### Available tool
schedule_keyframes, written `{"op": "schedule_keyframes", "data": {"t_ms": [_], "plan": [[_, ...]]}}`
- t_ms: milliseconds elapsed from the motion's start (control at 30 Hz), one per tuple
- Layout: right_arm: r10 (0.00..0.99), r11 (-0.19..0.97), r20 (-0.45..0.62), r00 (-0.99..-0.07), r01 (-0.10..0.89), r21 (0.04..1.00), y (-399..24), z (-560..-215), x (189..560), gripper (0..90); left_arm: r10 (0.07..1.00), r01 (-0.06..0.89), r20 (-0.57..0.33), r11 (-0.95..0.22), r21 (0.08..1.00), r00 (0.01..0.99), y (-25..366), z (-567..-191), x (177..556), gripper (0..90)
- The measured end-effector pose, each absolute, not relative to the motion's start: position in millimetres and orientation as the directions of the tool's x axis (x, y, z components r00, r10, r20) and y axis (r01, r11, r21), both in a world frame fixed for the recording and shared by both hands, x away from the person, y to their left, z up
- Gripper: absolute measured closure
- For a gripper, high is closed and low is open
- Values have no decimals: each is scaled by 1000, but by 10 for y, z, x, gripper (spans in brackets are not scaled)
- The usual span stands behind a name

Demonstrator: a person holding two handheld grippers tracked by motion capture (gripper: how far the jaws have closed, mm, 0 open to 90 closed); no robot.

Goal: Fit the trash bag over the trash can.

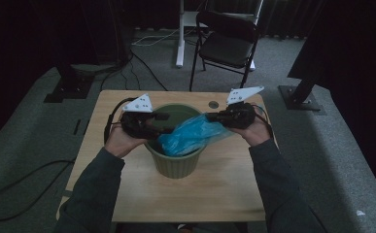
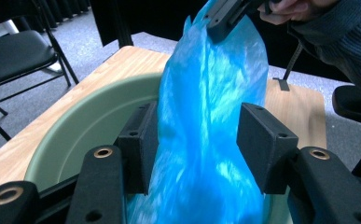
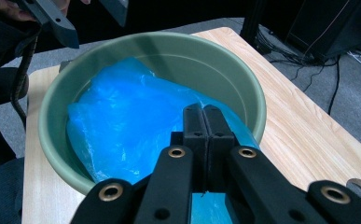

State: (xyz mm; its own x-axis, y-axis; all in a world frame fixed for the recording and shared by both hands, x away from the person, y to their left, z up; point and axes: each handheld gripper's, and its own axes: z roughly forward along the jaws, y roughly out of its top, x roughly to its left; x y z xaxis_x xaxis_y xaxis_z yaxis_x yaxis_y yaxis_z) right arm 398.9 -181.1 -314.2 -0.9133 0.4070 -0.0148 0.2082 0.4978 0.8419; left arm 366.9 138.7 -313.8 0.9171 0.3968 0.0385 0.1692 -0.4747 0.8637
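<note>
The thin blue plastic bag [image 1: 194, 134], light, limp and slippery, drapes into the green bin [image 1: 176, 162]; the right gripper [image 3: 207, 122] pinches its edge, while the left gripper [image 2: 194, 144] straddles it with jaws wide, best gripping a bunched rim.

bag [image 1: 190, 135] in bin [image 1: 176, 165] on table [image 1: 224, 189]
</note>
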Motion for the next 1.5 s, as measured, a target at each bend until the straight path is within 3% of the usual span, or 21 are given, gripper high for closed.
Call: {"op": "schedule_keyframes", "data": {"t_ms": [567,1000,1333,1500], "plan": [[402,487,-21,-915,195,852,-1763,-3066,3946,897,372,170,49,-532,829,927,982,-3137,3850,485],[385,482,-25,-922,178,858,-1737,-3075,3890,897,402,177,67,-540,823,913,879,-3200,3933,635],[379,482,-26,-925,173,859,-1741,-3106,3850,897,370,139,94,-556,819,924,825,-3238,3925,851],[367,490,-19,-930,176,854,-1751,-3132,3832,871,369,125,117,-570,812,922,822,-3237,3898,880]]}}
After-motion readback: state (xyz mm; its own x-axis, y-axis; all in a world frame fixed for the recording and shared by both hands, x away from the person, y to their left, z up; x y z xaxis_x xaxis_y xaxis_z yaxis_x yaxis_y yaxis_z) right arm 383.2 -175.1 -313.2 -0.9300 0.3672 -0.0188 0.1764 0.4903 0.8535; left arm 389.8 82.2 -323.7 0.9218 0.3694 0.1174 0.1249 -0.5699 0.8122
